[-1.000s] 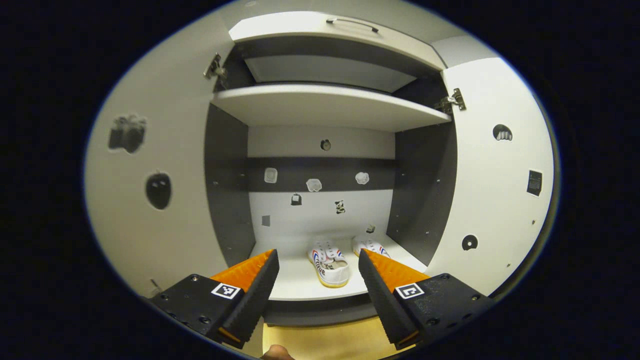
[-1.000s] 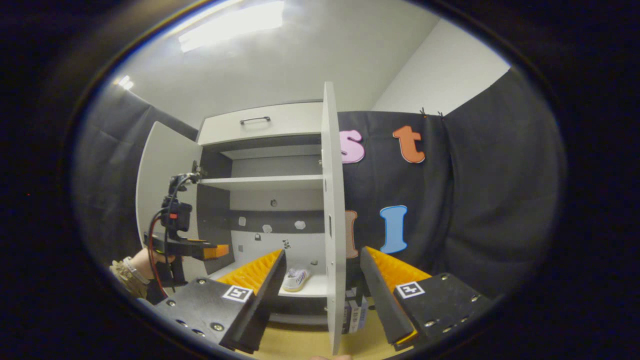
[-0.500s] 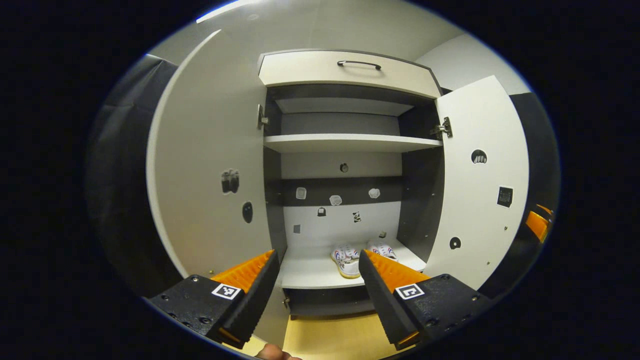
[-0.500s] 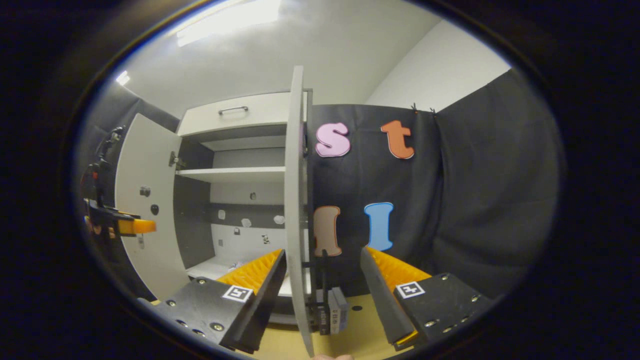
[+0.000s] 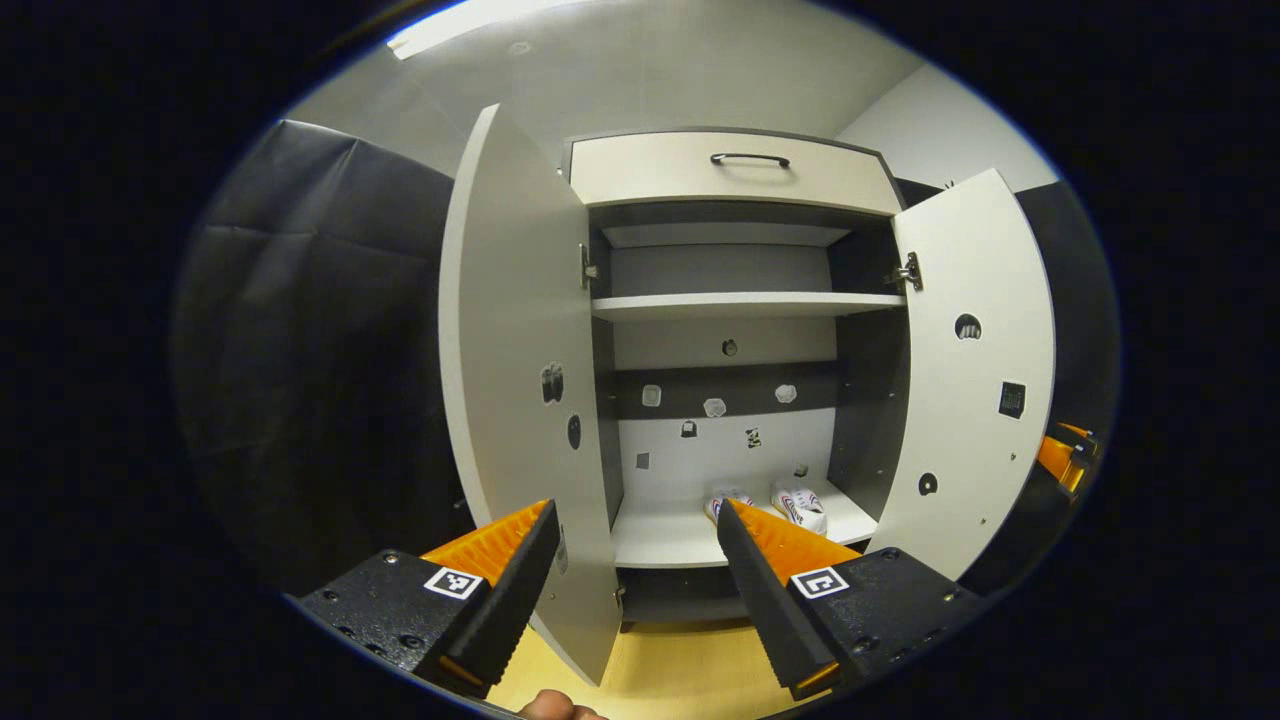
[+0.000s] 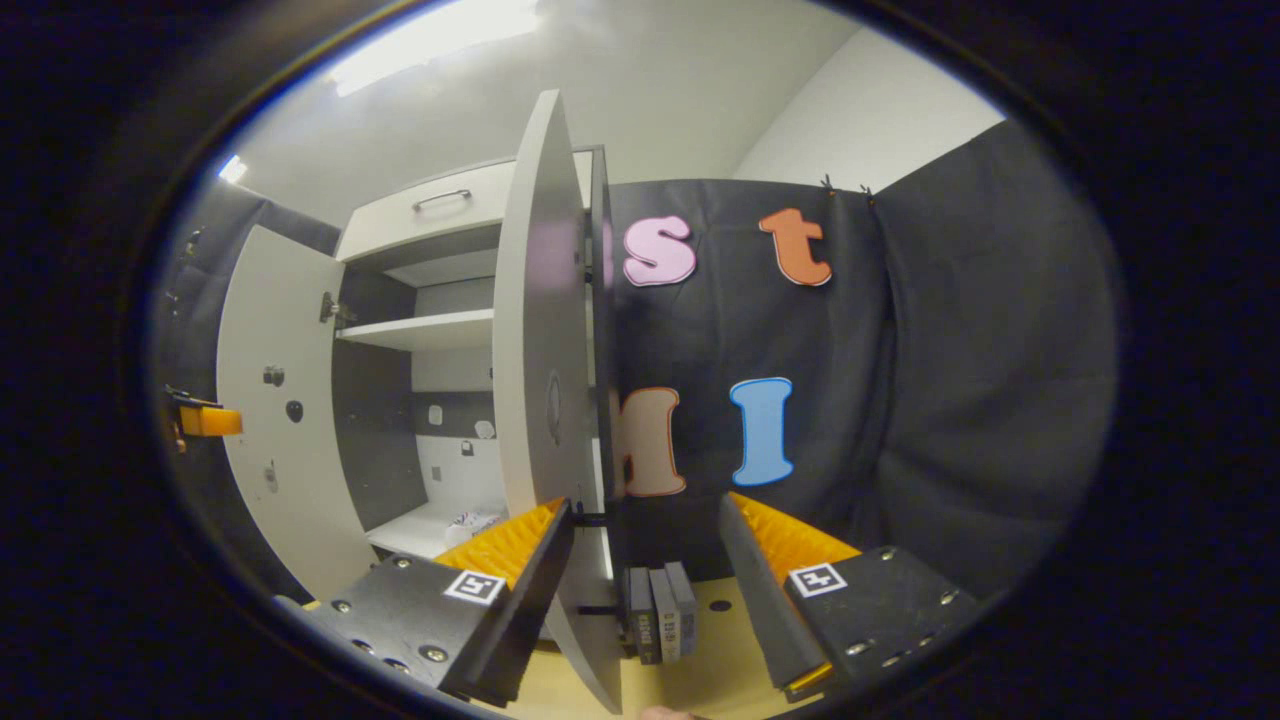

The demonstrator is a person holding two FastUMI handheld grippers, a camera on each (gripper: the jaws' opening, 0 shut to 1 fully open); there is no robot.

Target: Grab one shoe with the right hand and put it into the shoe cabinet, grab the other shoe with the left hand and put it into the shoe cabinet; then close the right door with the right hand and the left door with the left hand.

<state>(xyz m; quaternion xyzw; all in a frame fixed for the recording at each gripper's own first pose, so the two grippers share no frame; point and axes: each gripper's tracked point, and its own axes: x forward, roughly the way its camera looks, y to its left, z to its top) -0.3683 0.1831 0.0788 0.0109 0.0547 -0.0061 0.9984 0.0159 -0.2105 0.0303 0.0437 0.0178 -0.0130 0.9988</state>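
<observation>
Shoe cabinet (image 5: 735, 180), seen in the left gripper view: both doors stand open. Two shoes (image 5: 798, 503) lie side by side on the bottom shelf (image 5: 660, 535), ahead of the left gripper (image 5: 635, 575) and just beyond its right finger, which hides part of the nearer one. The upper shelf (image 5: 745, 305) carries nothing that can be seen. One drawer front with one handle (image 5: 750, 158) sits above the opening.

Left gripper: fingers spread apart, nothing between them but the lower edge of the left door (image 5: 515, 390), which stands ahead and slightly to the left. Right door (image 5: 975, 380) is ahead to the right. At the far right edge, beyond that door, part of the other gripper shows.

Right gripper view: right gripper (image 6: 645, 585) has its fingers spread wide, holding nothing. The right door (image 6: 540, 400) is seen nearly edge-on, rising directly ahead over the left finger. To the left of it, the open cabinet interior with part of one shoe (image 6: 472, 520) on the bottom shelf. Low between the fingers, three flat blocks (image 6: 662, 622) stand together on the wooden floor (image 6: 715, 675).
</observation>
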